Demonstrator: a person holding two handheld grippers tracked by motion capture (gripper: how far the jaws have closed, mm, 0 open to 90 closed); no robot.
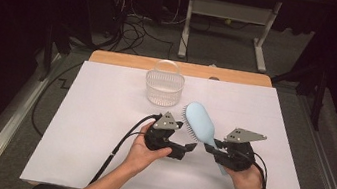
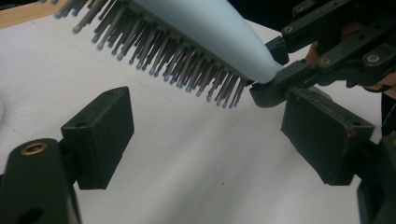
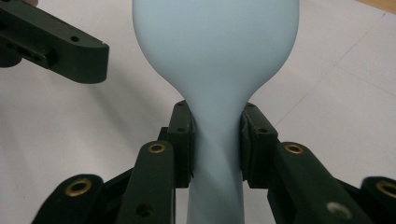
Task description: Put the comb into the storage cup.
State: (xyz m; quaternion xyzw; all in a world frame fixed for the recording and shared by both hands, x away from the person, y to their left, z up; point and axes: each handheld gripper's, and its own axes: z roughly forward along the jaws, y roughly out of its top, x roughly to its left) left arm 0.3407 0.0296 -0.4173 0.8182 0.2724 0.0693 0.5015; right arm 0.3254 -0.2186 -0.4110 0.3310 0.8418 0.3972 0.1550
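- Two grippers were at work over the white sheet (image 1: 100, 130); we found the right gripper (image 1: 212, 146) pinching the neck of the pale blue hairbrush (image 1: 200, 122), its jaws pressed on either side where handle meets head (image 3: 215, 135).
- The brush was held clear of the sheet, head pointing toward 11 o'clock in the high view, bristles (image 2: 154, 51) turned toward the person's left. We judge this hold left the head free for the other tool.
- The left gripper (image 1: 188, 149) sat at 9 o'clock of the brush neck, jaws spread with nothing between them, its pads (image 2: 327, 135) standing just below the bristles.
- A clear plastic basket (image 1: 163, 87) stood at 12 o'clock, well apart from both hands; we judge it the likely destination.
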